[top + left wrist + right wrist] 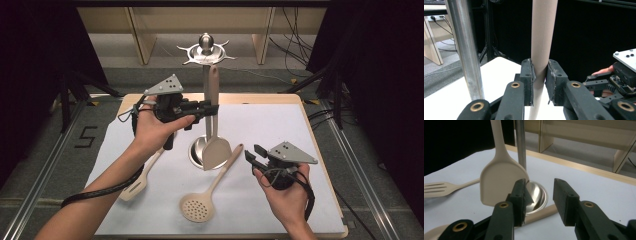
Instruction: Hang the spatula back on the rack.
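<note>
A beige spatula (215, 145) hangs upright beside the steel stand's pole (205, 92), blade down over the stand's round base (196, 150). My left gripper (212, 107) is shut on the spatula's handle (541, 45), jaws pressed on both sides. The pole (466, 50) stands just left of that handle. My right gripper (251, 153) is open at the right, with nothing between its jaws, pointing toward the spatula blade (501, 182) and the base (537, 195). The stand's top ring of hooks (205, 51) sits above the handle's end.
A beige skimmer spoon (207, 195) lies on the white cloth (280, 125) in front of the stand, its handle (541, 213) near my right gripper. A slotted turner (137, 182) lies at the left under my left forearm. Dark curtains flank the table.
</note>
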The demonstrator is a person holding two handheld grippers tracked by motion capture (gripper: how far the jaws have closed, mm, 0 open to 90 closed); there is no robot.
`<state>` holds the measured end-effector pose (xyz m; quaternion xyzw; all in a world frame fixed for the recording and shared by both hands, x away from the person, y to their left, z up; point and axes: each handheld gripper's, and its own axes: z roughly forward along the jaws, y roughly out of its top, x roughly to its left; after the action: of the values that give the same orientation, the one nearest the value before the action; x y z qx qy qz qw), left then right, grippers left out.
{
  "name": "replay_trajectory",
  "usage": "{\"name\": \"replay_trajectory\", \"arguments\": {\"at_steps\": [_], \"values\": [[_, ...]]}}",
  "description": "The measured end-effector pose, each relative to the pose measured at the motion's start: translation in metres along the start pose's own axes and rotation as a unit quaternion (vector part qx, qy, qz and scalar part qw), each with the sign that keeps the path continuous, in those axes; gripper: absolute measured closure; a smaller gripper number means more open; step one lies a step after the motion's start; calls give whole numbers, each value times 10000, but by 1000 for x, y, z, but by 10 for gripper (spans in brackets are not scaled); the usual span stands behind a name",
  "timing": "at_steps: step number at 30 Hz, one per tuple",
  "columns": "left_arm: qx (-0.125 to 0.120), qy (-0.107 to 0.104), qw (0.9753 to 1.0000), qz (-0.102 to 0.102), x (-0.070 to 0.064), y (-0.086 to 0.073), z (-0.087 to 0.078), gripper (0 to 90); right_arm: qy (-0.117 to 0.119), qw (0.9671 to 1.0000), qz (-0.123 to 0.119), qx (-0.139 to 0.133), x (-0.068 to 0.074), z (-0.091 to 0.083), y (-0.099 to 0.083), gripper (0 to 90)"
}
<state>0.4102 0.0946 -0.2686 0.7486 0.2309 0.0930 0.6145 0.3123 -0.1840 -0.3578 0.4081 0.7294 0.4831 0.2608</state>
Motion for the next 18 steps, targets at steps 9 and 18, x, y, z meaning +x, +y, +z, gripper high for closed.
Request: {"name": "replay_trajectory", "arguments": {"at_steps": [9, 18], "values": [[22, -10, 10000, -64, 2, 1, 7, 756, 0, 10000, -70, 3, -1, 0, 0, 636], [-37, -13, 9996, -270, 3, 0, 5, 744, 13, 10000, 35, 20, -1, 0, -1, 636]]}}
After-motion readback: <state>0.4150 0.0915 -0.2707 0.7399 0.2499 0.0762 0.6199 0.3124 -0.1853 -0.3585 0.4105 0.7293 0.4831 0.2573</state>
